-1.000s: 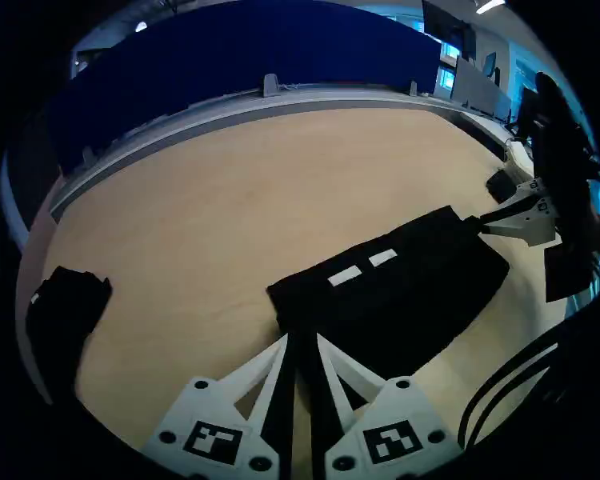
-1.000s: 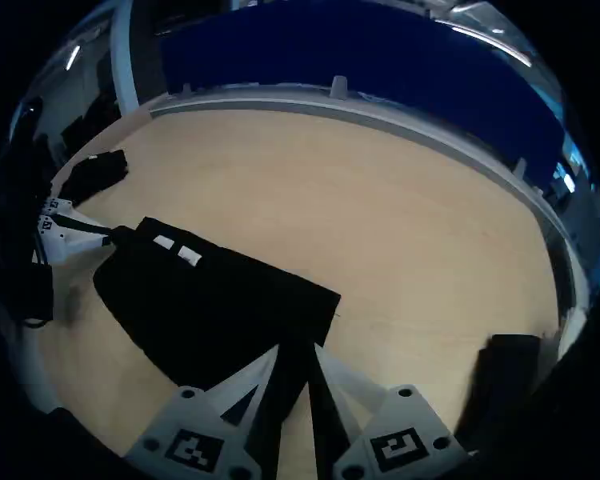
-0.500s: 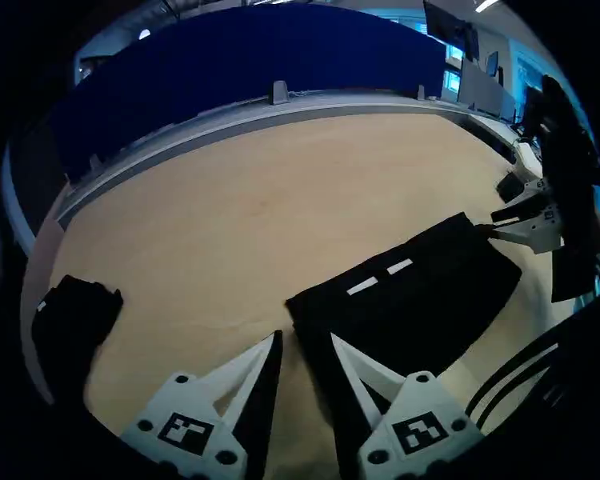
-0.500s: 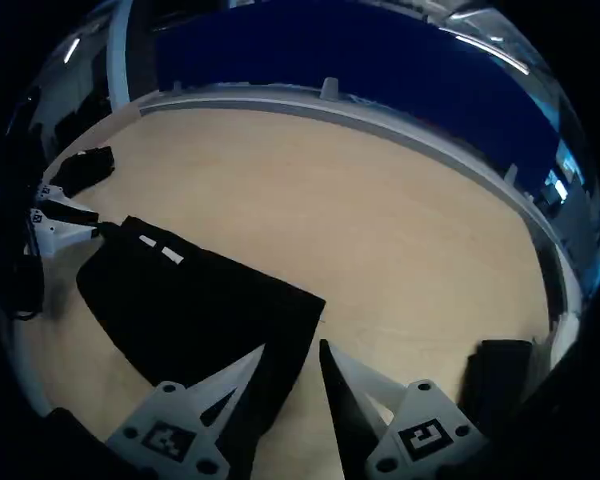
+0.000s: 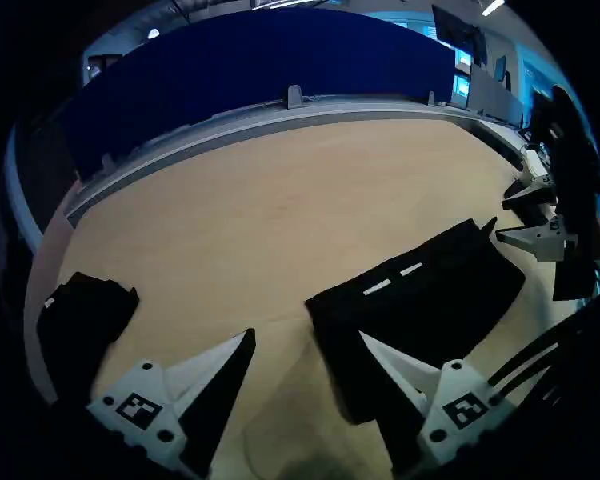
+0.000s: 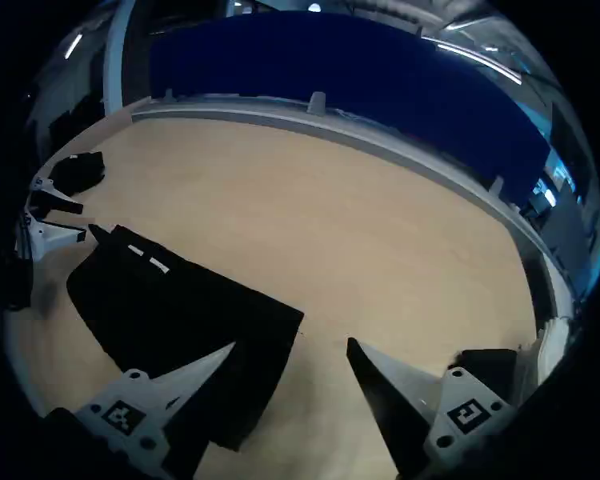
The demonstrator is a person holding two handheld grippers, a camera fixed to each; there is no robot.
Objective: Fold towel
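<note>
Lying flat on the pale wooden counter (image 5: 244,216) is a black folded towel (image 5: 428,308), with two small white strips (image 5: 392,278) near its top edge. In the left gripper view, the left hand-held gripper (image 5: 306,334) has its fingers spread wide at the towel's near corner and pinches nothing. One finger overlaps the towel's edge, but I cannot tell whether it touches. At the towel's far corner the right hand-held gripper (image 5: 502,218) is also spread, with its tips just beside the cloth. In the right gripper view the same towel (image 6: 172,308) lies to the left, with the right hand-held gripper (image 6: 290,344) gaping beside its near corner and the left hand-held gripper (image 6: 82,222) at the far end. A dark cloth bundle (image 5: 84,320) sits well apart from the towel, near the counter's edge. A blue partition (image 5: 260,72) runs along the back.
</note>
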